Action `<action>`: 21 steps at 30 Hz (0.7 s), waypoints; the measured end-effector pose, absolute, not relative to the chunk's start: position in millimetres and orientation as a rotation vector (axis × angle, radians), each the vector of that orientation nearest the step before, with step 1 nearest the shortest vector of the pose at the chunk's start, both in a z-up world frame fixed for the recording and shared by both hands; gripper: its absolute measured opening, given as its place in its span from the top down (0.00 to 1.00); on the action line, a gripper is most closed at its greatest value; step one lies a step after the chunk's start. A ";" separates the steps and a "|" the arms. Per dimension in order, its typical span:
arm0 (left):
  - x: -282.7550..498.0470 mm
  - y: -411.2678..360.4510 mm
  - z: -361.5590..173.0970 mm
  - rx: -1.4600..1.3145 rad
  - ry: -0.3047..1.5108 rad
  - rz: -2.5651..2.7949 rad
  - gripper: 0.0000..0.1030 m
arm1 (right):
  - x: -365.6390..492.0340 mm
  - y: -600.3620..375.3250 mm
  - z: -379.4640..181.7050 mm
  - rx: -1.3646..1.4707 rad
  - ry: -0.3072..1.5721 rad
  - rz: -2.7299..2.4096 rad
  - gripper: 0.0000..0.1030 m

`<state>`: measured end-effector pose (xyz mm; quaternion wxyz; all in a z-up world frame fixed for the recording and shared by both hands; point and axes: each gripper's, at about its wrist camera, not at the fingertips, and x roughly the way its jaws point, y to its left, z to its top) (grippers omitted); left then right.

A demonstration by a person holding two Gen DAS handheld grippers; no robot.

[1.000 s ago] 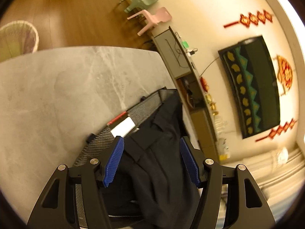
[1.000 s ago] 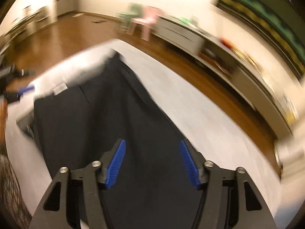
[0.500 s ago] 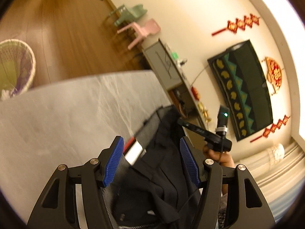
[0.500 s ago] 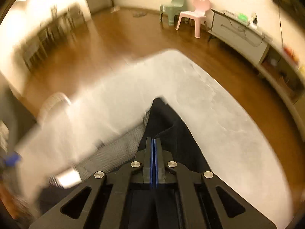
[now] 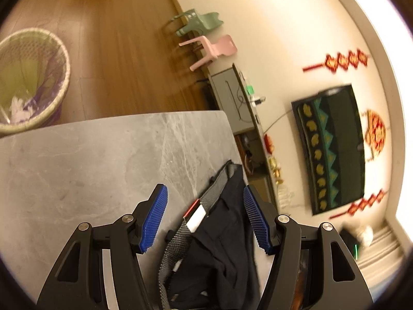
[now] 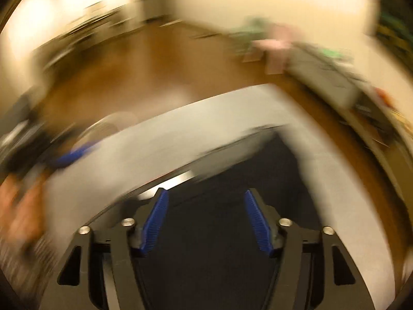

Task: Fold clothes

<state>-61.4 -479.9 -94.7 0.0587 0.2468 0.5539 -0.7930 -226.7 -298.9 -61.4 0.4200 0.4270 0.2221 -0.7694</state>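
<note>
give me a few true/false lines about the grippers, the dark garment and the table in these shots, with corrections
1. The left gripper is open. True.
2. The right gripper is shut on the dark garment. False: its jaws stand apart and nothing is clamped between them.
3. The dark garment lies on a grey marble table. True.
4. A white label shows at the garment's mesh-lined waistband. True.
5. The woven bin stands on the table. False: it stands on the wooden floor beyond the table edge.
6. The right wrist view is sharp. False: it is heavily motion-blurred.
</note>
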 end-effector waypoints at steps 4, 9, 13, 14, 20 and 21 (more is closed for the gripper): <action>-57.8 -478.4 -91.3 0.776 1.677 -2.412 0.38 | -156.4 -334.1 -109.0 1.071 0.819 -1.664 0.27; -56.0 -473.8 -87.4 0.839 1.641 -2.437 0.38 | -208.2 -323.8 -124.2 1.194 0.803 -1.853 0.98; -71.8 -452.9 -86.4 1.065 1.385 -2.529 0.38 | -266.7 -260.7 -80.1 1.204 0.488 -2.156 0.98; -76.8 -445.9 -88.8 1.125 1.335 -2.543 0.38 | -283.6 -244.7 -82.4 1.238 0.451 -2.233 0.98; -93.7 -394.2 -103.9 1.418 1.005 -2.598 0.38 | -314.2 -202.4 -123.6 1.345 0.318 -2.296 0.98; -92.4 -387.9 -101.5 1.430 0.931 -2.607 0.38 | -314.5 -199.1 -123.2 1.337 0.301 -2.303 0.98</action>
